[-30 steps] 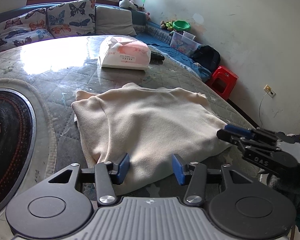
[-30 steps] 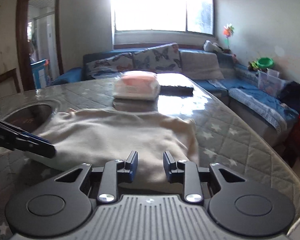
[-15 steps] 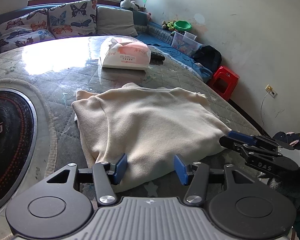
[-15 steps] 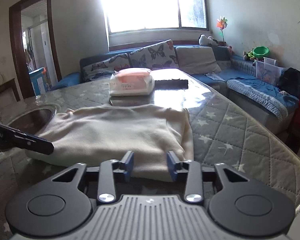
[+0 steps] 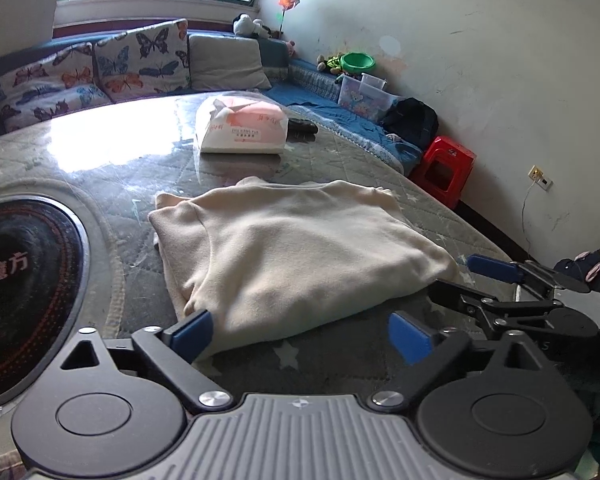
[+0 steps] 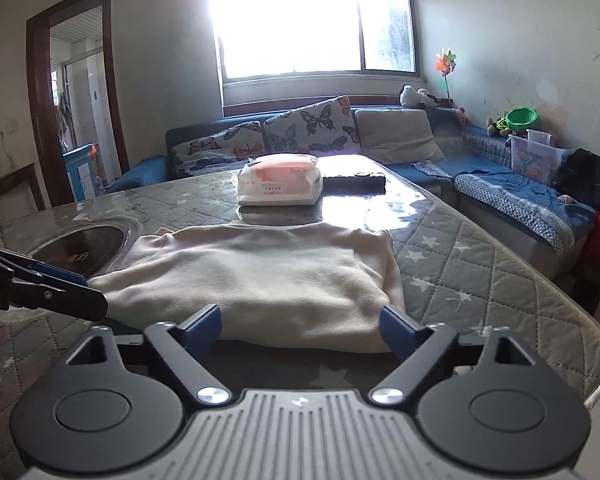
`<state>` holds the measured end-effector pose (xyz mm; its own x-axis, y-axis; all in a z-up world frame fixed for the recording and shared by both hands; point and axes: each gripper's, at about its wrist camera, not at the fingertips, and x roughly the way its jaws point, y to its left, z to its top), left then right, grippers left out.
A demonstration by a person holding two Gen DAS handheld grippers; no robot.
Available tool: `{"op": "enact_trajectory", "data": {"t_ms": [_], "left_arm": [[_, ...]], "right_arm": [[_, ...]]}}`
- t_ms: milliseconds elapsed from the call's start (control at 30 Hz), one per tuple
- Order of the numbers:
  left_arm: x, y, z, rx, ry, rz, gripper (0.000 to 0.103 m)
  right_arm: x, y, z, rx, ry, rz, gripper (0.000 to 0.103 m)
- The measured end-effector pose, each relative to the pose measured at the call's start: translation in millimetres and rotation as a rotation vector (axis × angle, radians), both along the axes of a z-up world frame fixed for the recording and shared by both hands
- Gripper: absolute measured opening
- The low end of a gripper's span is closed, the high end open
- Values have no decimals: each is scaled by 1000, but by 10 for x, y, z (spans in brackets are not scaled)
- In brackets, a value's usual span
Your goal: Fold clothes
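Cream sweater (image 5: 296,248) lies folded on the counter (image 5: 352,160), left gripper (image 5: 300,330) and right gripper (image 6: 300,326) just spread empty at its near edge; regrasping should pinch all layers squarely.

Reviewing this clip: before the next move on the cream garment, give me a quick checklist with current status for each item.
1. Left gripper released: ok, jaws have just been opening, nothing pinched between them.
2. Right gripper released: ok, jaws have just been opening, clear of cloth.
3. Cream garment folded flat on the table: ok, compact rectangle.
4. Edges aligned: not ok, a lower layer sticks out at the far left corner.
5. Tissue pack apart from garment: ok.
6. Garment fully on the table: ok.
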<state>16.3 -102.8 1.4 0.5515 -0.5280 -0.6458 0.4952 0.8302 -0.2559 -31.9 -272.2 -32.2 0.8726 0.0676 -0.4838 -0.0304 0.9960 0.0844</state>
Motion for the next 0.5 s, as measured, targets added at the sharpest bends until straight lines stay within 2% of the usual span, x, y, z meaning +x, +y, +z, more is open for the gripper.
{"op": "enact_trajectory", "data": {"t_ms": [100, 300, 500], "left_arm": [[-64, 39, 21, -3, -14, 9, 103], [-196, 118, 60, -21, -26, 9, 103], [-366, 184, 110, -8, -75, 13, 103]], "right_arm": [[-83, 34, 35, -6, -26, -13, 103], [-172, 90, 63, 7, -29, -31, 103], [-274, 190, 59, -14, -46, -60, 103]]}}
